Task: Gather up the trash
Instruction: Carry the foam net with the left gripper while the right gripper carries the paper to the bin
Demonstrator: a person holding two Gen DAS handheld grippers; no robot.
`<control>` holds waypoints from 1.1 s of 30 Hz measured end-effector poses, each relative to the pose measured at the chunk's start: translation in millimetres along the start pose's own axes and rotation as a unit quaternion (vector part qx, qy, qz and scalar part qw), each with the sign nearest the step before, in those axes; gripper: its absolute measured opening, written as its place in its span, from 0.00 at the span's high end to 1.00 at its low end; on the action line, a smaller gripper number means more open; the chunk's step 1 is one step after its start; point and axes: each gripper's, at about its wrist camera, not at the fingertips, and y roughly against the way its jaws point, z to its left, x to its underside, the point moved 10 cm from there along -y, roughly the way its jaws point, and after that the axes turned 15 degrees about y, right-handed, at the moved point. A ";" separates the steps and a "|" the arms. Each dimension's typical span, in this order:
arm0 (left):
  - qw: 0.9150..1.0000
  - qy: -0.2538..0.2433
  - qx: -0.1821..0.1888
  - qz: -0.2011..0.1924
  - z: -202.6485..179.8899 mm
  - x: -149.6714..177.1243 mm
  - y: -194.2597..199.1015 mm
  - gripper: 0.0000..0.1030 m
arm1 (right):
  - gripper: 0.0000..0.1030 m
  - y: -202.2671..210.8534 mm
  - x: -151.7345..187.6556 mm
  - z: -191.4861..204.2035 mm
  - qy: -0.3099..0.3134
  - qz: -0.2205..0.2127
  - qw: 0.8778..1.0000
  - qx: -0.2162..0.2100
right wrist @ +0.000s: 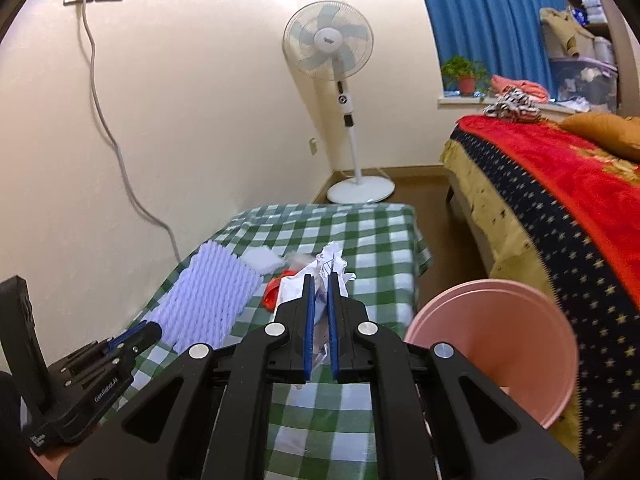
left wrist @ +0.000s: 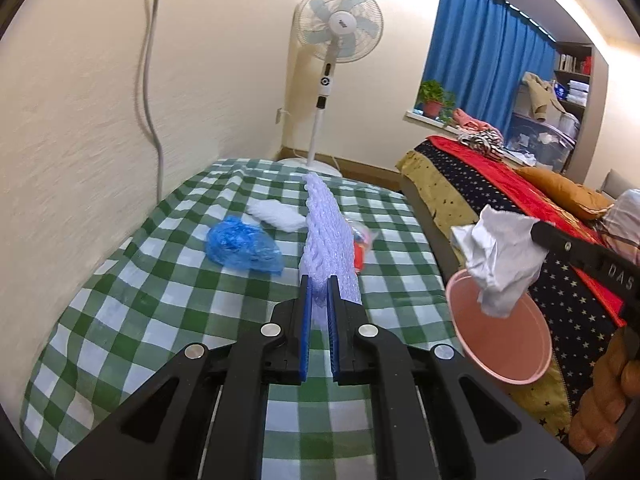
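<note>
My left gripper (left wrist: 319,280) is shut on a pale lilac foam net sleeve (left wrist: 330,232), which it holds up above the green checked table (left wrist: 180,280). That sleeve (right wrist: 212,300) and the left gripper (right wrist: 136,338) also show at the lower left of the right wrist view. Over the pink bin (left wrist: 500,332), crumpled white paper (left wrist: 500,256) hangs from my right gripper (left wrist: 534,232). In the right wrist view the right gripper (right wrist: 319,278) is shut on that paper (right wrist: 328,268), left of the pink bin (right wrist: 496,360).
On the table lie a crumpled blue plastic cover (left wrist: 240,246), a white fluffy wad (left wrist: 276,214) and a red-and-clear wrapper (left wrist: 362,244). A standing fan (left wrist: 340,28) is behind the table. A bed with a red and starred blanket (left wrist: 520,200) runs along the right.
</note>
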 end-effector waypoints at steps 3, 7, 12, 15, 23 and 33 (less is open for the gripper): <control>1.000 -0.007 0.008 0.000 -9.2 2.8 3.3 0.93 | 0.94 10.0 -3.9 -9.8 0.000 -0.001 1.000 0.013; 1.000 -0.016 0.022 0.001 -22.9 7.1 6.6 0.93 | 0.94 24.9 -7.5 -24.3 0.000 -0.002 1.000 0.027; 0.999 -0.023 0.039 0.004 -37.7 13.2 8.4 0.93 | 0.94 43.1 -12.6 -48.9 0.004 -0.003 0.999 0.046; 0.999 -0.028 0.046 0.004 -46.5 16.2 9.4 0.93 | 0.94 52.0 -15.2 -71.4 0.005 -0.001 0.998 0.061; 0.997 -0.037 0.063 0.008 -68.4 24.9 8.3 0.93 | 0.94 61.6 -10.8 -120.1 -0.006 0.003 0.996 0.091; 0.994 -0.060 0.087 0.018 -108.5 39.3 -2.3 0.93 | 0.94 55.5 2.2 -157.8 -0.023 0.007 0.993 0.116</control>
